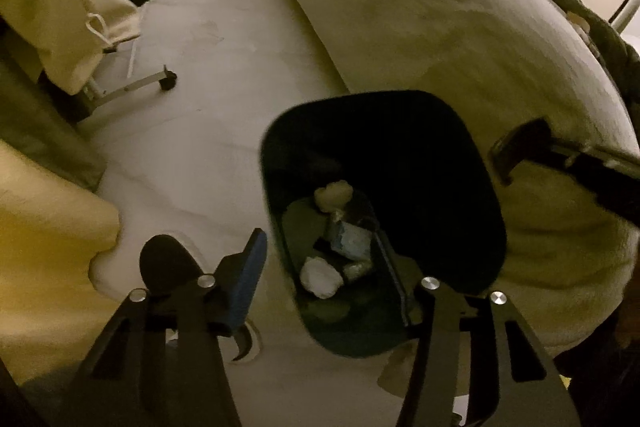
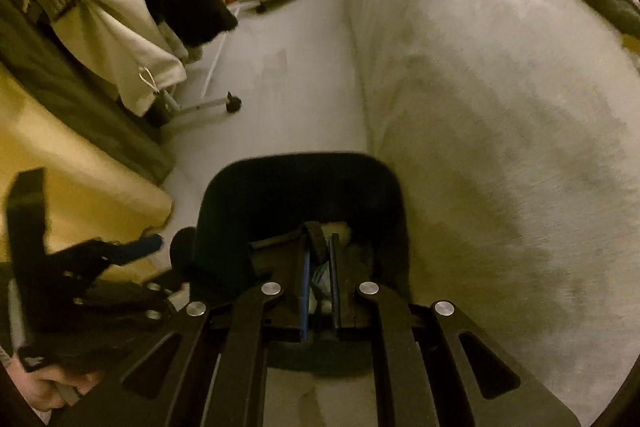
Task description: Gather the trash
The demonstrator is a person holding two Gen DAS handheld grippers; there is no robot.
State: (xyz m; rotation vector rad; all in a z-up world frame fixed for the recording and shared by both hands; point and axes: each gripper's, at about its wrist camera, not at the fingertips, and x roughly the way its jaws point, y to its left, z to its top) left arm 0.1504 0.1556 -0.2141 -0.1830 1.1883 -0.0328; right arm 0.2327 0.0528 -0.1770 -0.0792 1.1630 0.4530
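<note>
A black trash bin (image 1: 460, 187) stands on the pale floor against the bed. Inside lie a white crumpled tissue (image 1: 320, 277), a blue-and-white packet (image 1: 348, 241) and a beige lump (image 1: 332, 197). My left gripper (image 1: 319, 239) is open and straddles the bin's near-left wall, its blue-padded finger (image 1: 248, 279) outside and the other finger inside; the pads do not press the wall. My right gripper (image 2: 318, 235) hovers over the bin (image 2: 300, 179), shut on a small dark scrap (image 2: 315, 241). In the left wrist view the right gripper (image 1: 502, 157) shows beyond the bin's right rim.
The bed with its pale cover (image 1: 440, 27) bounds the right side. A clothes rack leg with a castor (image 1: 168, 81) and hanging garments (image 1: 60, 7) crowd the left, with yellow cloth (image 1: 40, 247) nearer. A hand (image 2: 40, 387) holds the left gripper (image 2: 120, 251).
</note>
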